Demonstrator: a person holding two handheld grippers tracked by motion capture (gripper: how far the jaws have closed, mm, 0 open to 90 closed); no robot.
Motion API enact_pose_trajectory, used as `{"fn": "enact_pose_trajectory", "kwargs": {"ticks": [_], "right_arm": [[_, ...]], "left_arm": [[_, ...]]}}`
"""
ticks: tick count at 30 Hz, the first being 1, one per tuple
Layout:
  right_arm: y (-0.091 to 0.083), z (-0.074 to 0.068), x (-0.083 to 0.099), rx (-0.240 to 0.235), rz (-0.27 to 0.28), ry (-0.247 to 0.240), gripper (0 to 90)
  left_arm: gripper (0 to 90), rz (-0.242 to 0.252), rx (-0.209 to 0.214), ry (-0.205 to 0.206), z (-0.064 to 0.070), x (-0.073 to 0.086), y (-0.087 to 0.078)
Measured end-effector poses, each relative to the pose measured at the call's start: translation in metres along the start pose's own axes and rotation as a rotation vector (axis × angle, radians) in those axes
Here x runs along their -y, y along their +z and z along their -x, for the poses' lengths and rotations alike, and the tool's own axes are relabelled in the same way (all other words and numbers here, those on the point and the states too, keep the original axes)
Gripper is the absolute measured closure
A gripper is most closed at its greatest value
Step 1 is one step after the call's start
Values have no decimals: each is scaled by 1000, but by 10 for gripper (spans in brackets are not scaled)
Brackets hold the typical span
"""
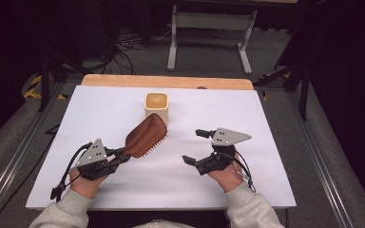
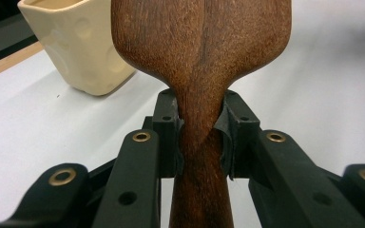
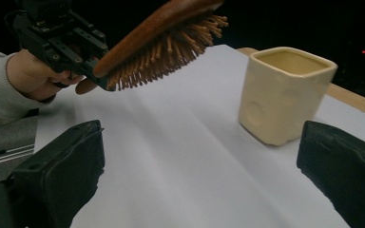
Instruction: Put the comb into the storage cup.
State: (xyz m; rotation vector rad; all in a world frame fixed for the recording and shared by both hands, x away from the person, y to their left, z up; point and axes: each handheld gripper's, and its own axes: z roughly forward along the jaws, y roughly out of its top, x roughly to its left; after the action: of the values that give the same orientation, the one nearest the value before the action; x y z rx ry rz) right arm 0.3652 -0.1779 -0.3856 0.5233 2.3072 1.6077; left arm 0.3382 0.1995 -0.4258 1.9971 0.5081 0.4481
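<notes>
Left tongs (image 2: pixel 200 137) clamp hairbrush (image 1: pixel 145 136) handle | right tongs (image 1: pixel 193 146) wide | right gripper view: bristles down, lifted near cup (image 3: pixel 284 93)

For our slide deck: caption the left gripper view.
Left claw clamps the brush by its handle, cup behind.

A white sheet (image 1: pixel 100 142) is being carried by the wooden desk (image 1: pixel 166 81); a grey stand (image 1: pixel 211 21) and cables (image 1: pixel 128 45) are being seen behind.
</notes>
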Motion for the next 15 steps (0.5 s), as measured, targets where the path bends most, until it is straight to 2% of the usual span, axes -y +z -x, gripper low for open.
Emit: {"fn": "enact_pose_trajectory", "kwargs": {"ticks": [8,15], "right_arm": [[35,-6,-21,-38,-49,-18,24],[60,-10,-33,-73,-75,-6,19]], "left_arm": [[724,3,-13,-2,-2,-1,-1],[724,5,-22,7,-2,-1,-3]]}}
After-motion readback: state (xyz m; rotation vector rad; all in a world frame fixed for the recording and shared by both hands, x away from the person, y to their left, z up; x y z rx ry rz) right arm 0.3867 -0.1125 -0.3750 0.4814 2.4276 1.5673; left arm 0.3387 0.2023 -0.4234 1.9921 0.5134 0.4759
